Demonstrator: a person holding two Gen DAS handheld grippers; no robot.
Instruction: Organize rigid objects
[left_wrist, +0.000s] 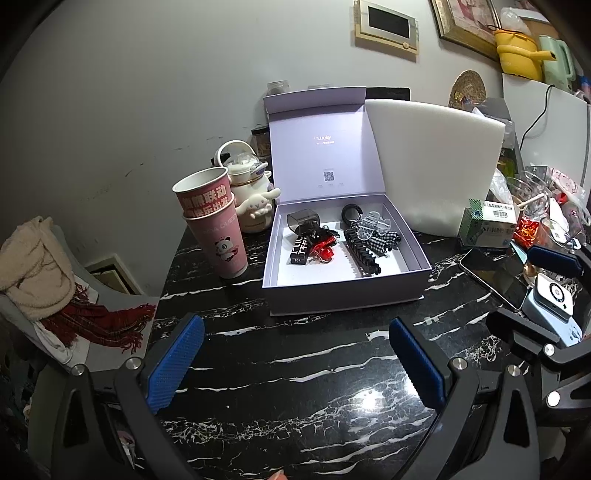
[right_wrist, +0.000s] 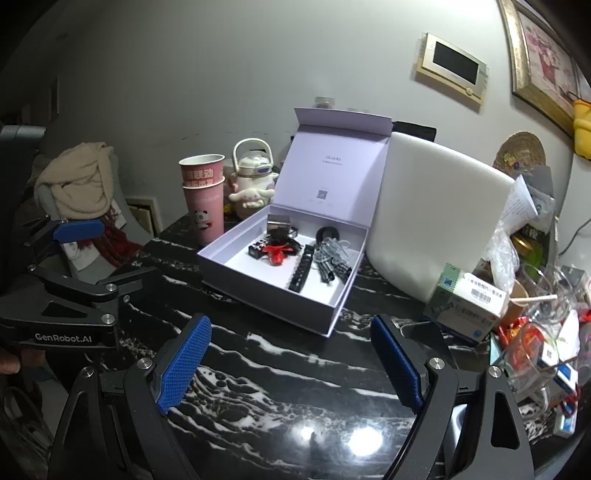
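A glossy black bench (left_wrist: 295, 369) veined with white reflects bright overhead light, standing against a scuffed pale grey wall (left_wrist: 147, 92), where a small cream wall panel (left_wrist: 388, 27) and a gilt-framed picture (left_wrist: 465, 22) hang above it.

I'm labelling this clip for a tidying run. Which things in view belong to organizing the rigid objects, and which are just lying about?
Belong to the job:
- open lilac box
- black comb clip, clear claw clip, black ring and red clip inside it
- left gripper and right gripper, both open and empty

Lying about:
- stacked pink cups
- white kettle
- phone
- medicine carton
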